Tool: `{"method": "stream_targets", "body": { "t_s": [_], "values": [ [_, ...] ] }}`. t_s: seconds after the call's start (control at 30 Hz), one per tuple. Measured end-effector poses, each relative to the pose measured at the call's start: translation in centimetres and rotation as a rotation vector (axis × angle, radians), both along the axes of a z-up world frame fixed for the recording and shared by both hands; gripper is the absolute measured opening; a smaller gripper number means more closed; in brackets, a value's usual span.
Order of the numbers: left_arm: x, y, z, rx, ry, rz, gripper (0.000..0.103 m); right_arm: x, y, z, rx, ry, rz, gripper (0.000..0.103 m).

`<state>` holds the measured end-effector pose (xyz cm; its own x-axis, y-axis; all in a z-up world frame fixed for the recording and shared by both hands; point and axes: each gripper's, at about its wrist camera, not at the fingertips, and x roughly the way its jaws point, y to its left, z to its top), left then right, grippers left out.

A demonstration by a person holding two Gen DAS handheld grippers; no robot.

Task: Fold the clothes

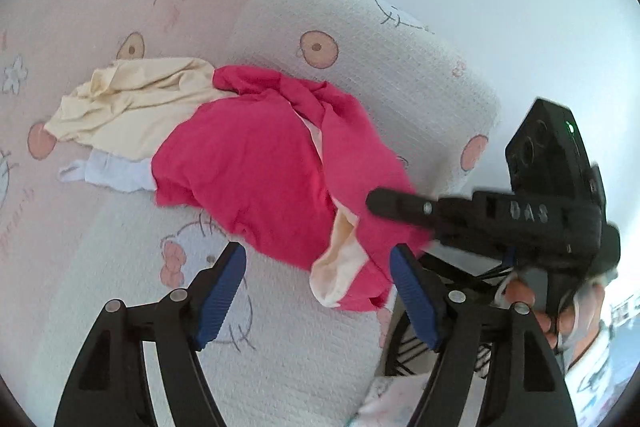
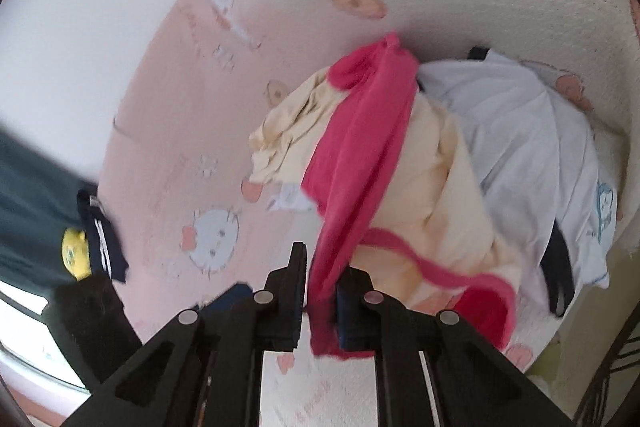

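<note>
A bright pink garment (image 1: 260, 167) lies crumpled on the bed, overlapping a cream garment (image 1: 132, 103) with a small white cloth (image 1: 108, 175) below it. My left gripper (image 1: 318, 291) hangs open just short of the pink garment's near edge, with nothing between its blue pads (image 1: 224, 291). My right gripper (image 1: 380, 205) reaches over the pink cloth from the right. In the right wrist view my right gripper (image 2: 324, 263) is shut on a lifted fold of the pink garment (image 2: 360, 155), which is drawn up over the cream garment (image 2: 440, 207).
The pink and white cartoon-cat bedding (image 1: 100, 7) covers the bed, with a white pillow (image 1: 360, 39) behind the pile. A white shirt (image 2: 540, 147) lies right of the pile, and dark clothes (image 2: 102, 243) with a yellow patch at left. A person's hand (image 1: 520, 295) holds the right gripper.
</note>
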<state>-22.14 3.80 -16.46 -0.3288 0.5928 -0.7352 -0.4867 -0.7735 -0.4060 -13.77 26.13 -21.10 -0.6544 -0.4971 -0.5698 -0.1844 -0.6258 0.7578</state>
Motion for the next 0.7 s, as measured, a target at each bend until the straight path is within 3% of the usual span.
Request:
{"method": "stream_targets", "body": {
  "t_s": [0.4, 0.53, 0.7],
  "values": [
    [-3.2, 1.7, -0.7, 0.144, -0.201, -0.038, 0.073, 0.5, -2.4, -0.4, 0.101, -0.08, 0.025, 0.009],
    [-5.0, 4.0, -1.8, 0.112, -0.24, -0.073, 0.073, -0.3, -2.4, -1.5, 0.104, -0.097, 0.045, 0.009],
    [-6.1, 7.2, -4.6, -0.019, -0.268, -0.131, 0.068, -0.6, -1.6, -3.5, 0.011, -0.12, 0.052, 0.009]
  ]
}}
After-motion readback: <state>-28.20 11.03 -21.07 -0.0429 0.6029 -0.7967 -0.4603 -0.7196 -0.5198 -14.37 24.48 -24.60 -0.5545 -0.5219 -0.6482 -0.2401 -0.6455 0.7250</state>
